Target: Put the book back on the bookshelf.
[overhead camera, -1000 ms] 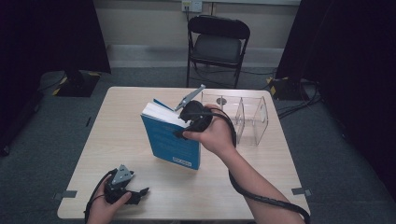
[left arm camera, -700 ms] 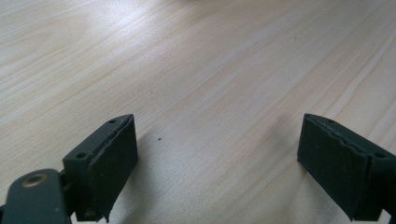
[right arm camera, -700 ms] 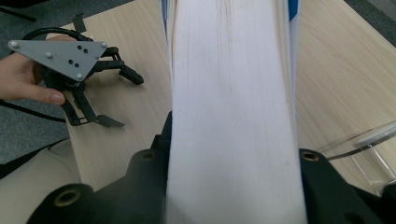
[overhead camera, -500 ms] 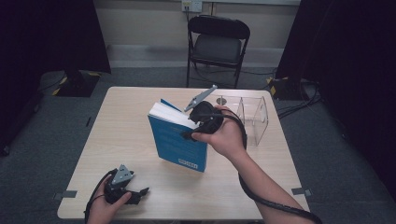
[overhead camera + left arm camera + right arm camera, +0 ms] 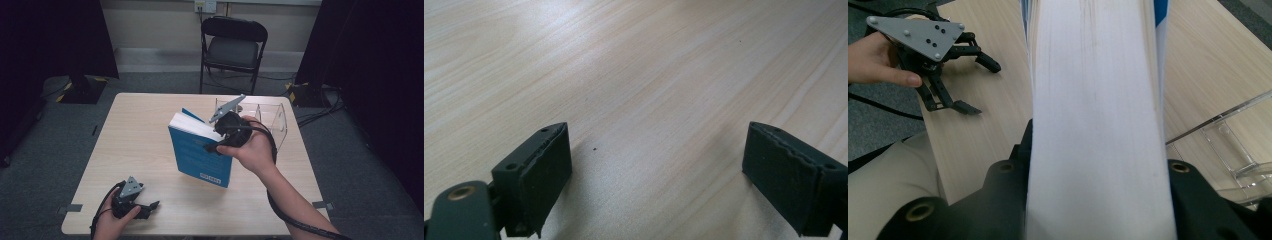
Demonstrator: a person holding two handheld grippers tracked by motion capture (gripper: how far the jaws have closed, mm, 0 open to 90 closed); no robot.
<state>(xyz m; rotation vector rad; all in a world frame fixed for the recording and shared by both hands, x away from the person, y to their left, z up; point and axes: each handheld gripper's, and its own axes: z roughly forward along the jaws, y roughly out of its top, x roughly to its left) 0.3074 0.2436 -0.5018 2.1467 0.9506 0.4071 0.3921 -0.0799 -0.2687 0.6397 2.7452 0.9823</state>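
A blue-covered book (image 5: 199, 155) with white page edges (image 5: 1098, 100) is held upright and tilted over the middle of the wooden table (image 5: 140, 130). My right gripper (image 5: 220, 140) is shut on the book's top page edge, one black jaw on each side (image 5: 1098, 175). Whether the book's lower corner touches the table is unclear. My left gripper (image 5: 145, 207) rests near the table's front left edge, open, with bare wood between its jaws (image 5: 656, 170). The right gripper view shows that left gripper (image 5: 979, 85) farther off, held by a hand.
A clear plastic box (image 5: 267, 120) with compartments stands just right of the book, behind my right hand. A black folding chair (image 5: 232, 45) sits beyond the table's far edge. Cables trail from both grippers.
My right gripper has carried the book a little to the right, closer to the clear box. The left gripper has stayed where it was.
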